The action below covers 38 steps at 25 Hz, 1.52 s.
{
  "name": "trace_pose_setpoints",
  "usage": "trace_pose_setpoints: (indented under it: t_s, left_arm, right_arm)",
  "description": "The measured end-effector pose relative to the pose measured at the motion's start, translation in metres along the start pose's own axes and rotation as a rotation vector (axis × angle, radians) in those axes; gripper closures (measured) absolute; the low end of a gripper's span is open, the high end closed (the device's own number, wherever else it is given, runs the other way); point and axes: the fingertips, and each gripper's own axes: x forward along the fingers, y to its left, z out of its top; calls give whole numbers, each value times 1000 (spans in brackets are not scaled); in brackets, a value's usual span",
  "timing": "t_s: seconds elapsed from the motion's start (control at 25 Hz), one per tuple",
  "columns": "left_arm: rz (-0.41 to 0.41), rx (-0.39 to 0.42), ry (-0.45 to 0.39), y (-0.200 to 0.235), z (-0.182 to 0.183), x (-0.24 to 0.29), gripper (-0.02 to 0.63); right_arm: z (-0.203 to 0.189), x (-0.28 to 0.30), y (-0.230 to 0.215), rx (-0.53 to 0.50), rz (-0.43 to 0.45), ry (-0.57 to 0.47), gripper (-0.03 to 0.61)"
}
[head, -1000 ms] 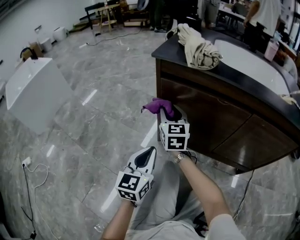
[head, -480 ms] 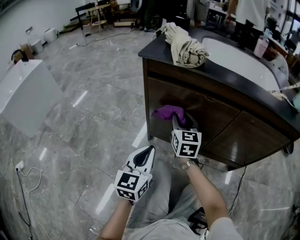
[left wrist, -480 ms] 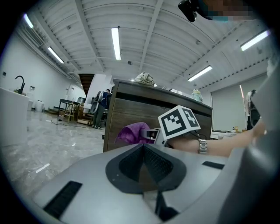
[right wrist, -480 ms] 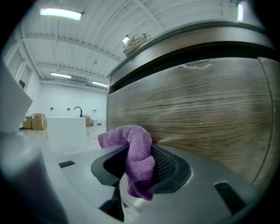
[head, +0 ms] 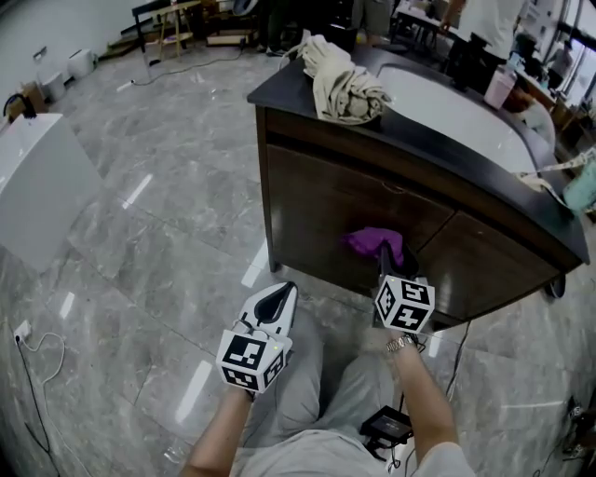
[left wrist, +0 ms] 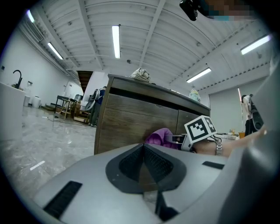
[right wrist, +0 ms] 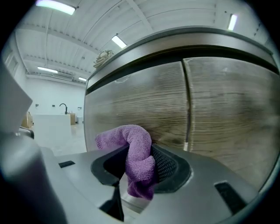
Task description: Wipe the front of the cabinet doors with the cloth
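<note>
A dark wooden cabinet (head: pixel 317 200) with two front doors stands ahead of me. My right gripper (head: pixel 391 259) is shut on a purple cloth (head: pixel 371 242), held close against the left door near the seam (right wrist: pixel 188 109) between the doors; whether the cloth touches the wood I cannot tell. In the right gripper view the cloth (right wrist: pixel 138 153) bunches between the jaws in front of the door (right wrist: pixel 140 109). My left gripper (head: pixel 277 303) hangs low over the floor, left of the right one, jaws shut on nothing. The left gripper view also shows the cloth (left wrist: pixel 158 136) and the cabinet (left wrist: pixel 131 120).
A crumpled beige cloth (head: pixel 343 86) lies on the cabinet's dark top (head: pixel 447 130). A white box (head: pixel 33 191) stands on the marble floor at the left. Cables (head: pixel 37 359) trail on the floor. People (head: pixel 484 28) and furniture stand behind the cabinet.
My right gripper has carried the purple cloth rightward across the left door, from near the cabinet's left corner to near the seam. The left gripper has stayed low.
</note>
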Motion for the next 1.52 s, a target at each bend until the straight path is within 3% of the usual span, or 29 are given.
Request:
trace_pose_setpoints:
  t_s: [0.28,0.44,0.56,0.76,0.96,1.16,1.52]
  left_arm:
    - [-53,28,4,-21,-1,9,607]
    - [-45,29,3,-16,0,6,607]
    - [-25,19,-6,-8,1,2,607]
    - [11,8,0,8,-1,-6,607]
    - [39,13,14,16,-6,-20,607]
    - [64,28,22,22,-7,-35,607]
    - [125,14,12,42,-8,-52,607]
  right_arm:
    - [-9,-26,-53,-4,-114,19,420]
    - [-16,-37,-63,71,-192,26,422]
    - [-22,-38,-27,63,-111,31,426]
    - [-38,-13,81,-28,109,50,426]
    - [-56,25,161,15,233,88,426]
    - [-63,67,207,3,255,95,426]
    - [-71,119,208,45,180,118,426]
